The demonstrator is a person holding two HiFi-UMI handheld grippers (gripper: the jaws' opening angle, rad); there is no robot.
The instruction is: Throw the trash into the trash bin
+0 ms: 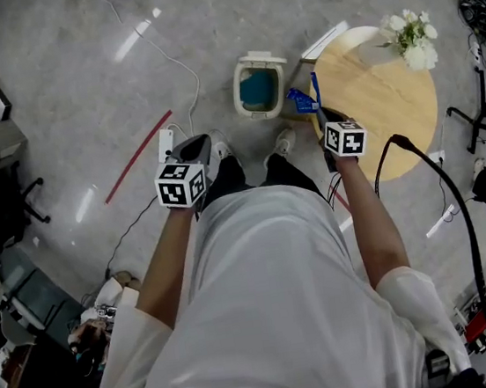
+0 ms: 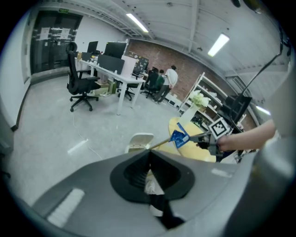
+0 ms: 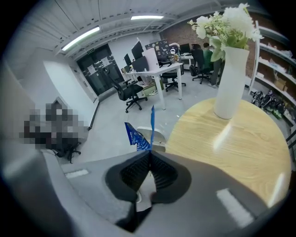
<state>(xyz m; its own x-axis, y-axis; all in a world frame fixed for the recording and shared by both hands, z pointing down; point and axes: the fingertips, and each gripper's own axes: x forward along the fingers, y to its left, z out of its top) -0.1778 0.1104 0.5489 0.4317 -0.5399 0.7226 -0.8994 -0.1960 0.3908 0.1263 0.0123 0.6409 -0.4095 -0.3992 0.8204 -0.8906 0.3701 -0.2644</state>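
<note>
Though the round table [image 1: 395,102] sits close, the trash bin [image 1: 258,89] beside it stands lid-up, ready to receive. Right gripper [image 3: 149,156] clamped tight on the blue wrapper [image 3: 135,137], held near the bin rim, presumably for the drop. Left gripper [image 2: 149,157] closed, empty.

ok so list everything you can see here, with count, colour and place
trash bin: 1, white, blue-green inside, on the floor
round table: 1, light wood, right of the bin
vase of flowers: 1, white, on the table
wrapper: 1, blue, between bin and table
tape line: 1, red, floor at left
office chairs: several, black, at background desks
left gripper: 1, grey, fingers together, empty
right gripper: 1, grey, fingers shut on the wrapper
</note>
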